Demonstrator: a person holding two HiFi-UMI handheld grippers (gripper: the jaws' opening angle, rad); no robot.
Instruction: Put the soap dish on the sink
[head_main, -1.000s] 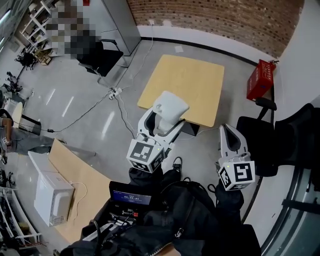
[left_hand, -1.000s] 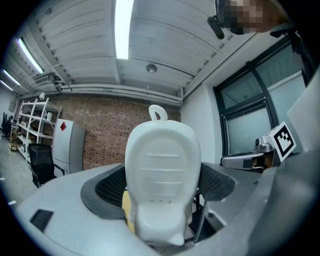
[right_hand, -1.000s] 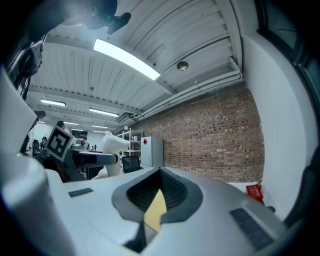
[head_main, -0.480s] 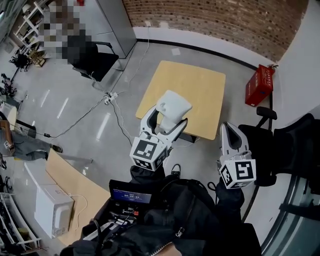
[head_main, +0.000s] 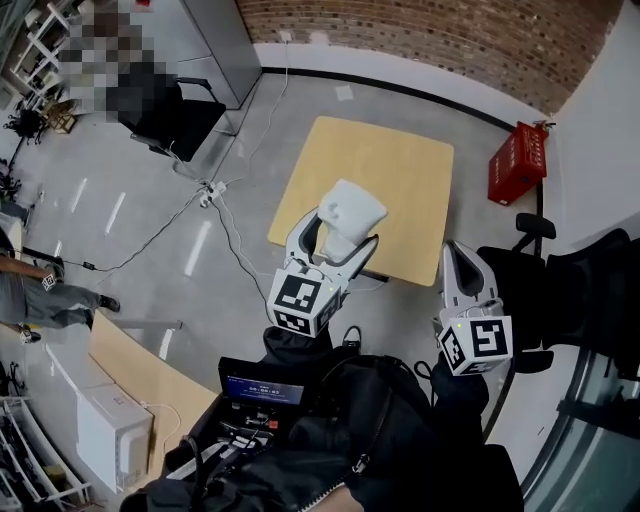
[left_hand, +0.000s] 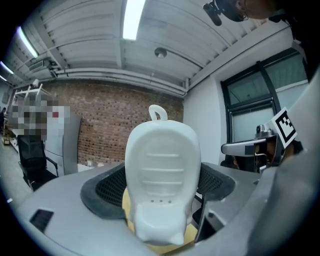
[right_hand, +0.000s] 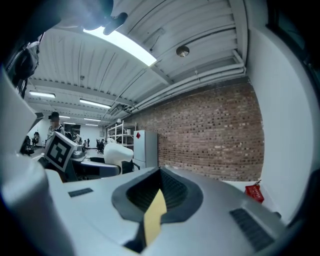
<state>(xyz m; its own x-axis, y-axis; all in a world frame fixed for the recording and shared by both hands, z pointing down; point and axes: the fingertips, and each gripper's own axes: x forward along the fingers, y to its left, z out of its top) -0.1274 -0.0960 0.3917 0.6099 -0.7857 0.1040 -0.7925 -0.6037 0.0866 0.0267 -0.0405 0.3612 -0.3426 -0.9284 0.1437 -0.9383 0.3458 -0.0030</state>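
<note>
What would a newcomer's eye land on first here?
The white soap dish clamped in the left gripper, seen over a square wooden table in the head view. Then the right gripper, shut and empty, and a red box on the floor by the brick wall.

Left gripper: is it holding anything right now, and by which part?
Yes, the left gripper clamps the white soap dish by the sides of its lower end, near the drain holes.
</note>
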